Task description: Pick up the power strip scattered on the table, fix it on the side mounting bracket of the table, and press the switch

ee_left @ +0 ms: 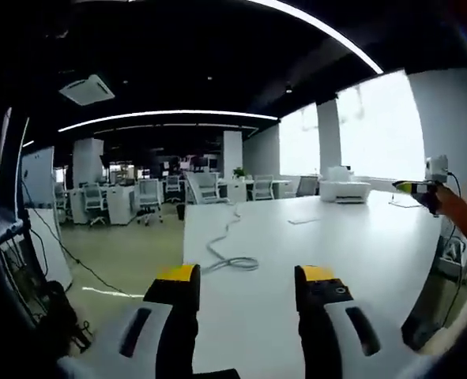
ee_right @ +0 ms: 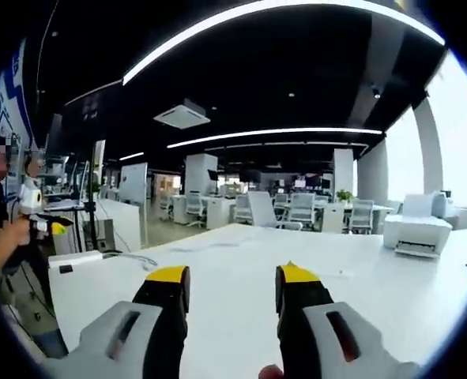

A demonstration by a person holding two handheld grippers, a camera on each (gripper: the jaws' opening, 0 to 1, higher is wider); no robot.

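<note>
Both the left gripper [ee_left: 249, 286] and right gripper [ee_right: 229, 286] hover with jaws released and empty above the white bench [ee_left: 359, 245], ready for pickup, while the power strip [ee_right: 87, 258] lies near the bench's edge, its cable [ee_left: 229, 257] coiled mid-bench.

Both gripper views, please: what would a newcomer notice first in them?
Probably the open yellow-tipped left gripper over the long white table, with a grey cable coiled just ahead. In the right gripper view, the open right gripper faces a white printer at the table's far right.
</note>
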